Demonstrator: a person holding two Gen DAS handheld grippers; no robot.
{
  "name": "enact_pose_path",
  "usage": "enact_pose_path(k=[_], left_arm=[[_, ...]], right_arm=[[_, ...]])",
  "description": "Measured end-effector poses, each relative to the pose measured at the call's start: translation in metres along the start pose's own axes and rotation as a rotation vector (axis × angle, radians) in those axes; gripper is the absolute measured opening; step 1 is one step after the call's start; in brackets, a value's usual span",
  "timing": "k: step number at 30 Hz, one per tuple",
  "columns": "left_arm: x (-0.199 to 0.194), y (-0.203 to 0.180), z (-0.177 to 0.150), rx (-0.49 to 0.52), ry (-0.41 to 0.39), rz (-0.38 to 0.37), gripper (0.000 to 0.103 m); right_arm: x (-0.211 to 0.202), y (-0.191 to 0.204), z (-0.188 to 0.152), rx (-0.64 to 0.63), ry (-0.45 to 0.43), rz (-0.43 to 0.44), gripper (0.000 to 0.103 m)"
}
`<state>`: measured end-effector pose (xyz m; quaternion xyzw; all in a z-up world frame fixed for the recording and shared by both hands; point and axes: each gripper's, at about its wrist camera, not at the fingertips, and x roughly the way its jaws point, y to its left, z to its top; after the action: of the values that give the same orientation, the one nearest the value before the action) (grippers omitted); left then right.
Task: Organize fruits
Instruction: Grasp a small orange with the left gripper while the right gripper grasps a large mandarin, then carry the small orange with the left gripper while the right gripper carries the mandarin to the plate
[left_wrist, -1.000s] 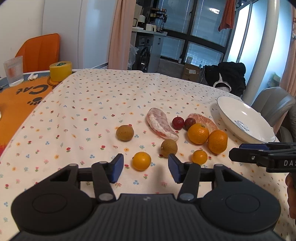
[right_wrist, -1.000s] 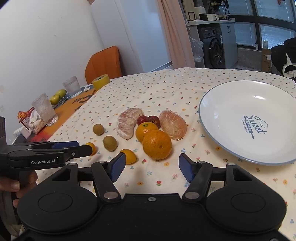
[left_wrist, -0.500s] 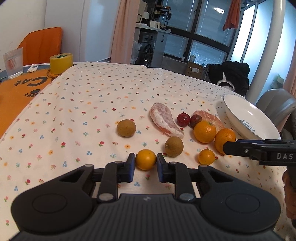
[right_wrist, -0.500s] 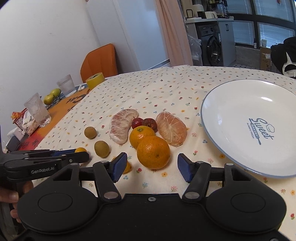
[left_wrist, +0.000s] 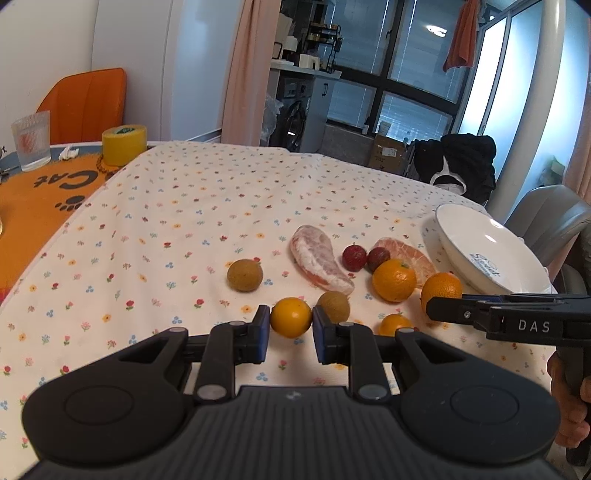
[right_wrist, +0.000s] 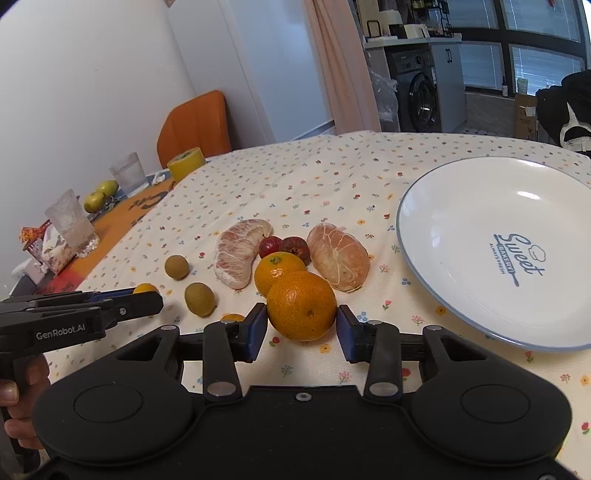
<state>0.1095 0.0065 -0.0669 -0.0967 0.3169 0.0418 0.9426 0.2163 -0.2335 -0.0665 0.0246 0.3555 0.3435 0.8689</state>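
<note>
Two tools are at work over the desk, each closed around a fruit. The left tool grips a small orange between its blue pads, which press on either flank. Ahead of it and slightly right lies a brown fruit, almost touching the right pad; farther ahead to the left sits another brown fruit. The right tool has its pads against the sides of a big orange, though whether they truly squeeze it or merely touch cannot be told. Just beyond that orange, and touching it, is a second orange; past that lie two red fruits between two peeled segments. The plate, ahead and to the right of the right tool, holds nothing yet, so sorting appears barely begun.

Both fruits are round and smooth-skinned, held only at their widest line, so each could roll or squirt out of the pads if lifted fast or tilted. Raising the big orange may nudge its touching neighbour and set it rolling towards the red fruits. The left tool's right pad could drag the nearby brown fruit along. The tools sit close together, and if both swing towards the plate together they could knock one another.
</note>
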Motion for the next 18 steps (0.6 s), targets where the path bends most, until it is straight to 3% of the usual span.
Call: enact_pose_path(k=[18], left_arm=[[-0.017,-0.039,0.011,0.049,-0.056,-0.043,0.023]], right_arm=[[-0.041,-0.013,0.0,0.008,-0.087,-0.001,0.038]])
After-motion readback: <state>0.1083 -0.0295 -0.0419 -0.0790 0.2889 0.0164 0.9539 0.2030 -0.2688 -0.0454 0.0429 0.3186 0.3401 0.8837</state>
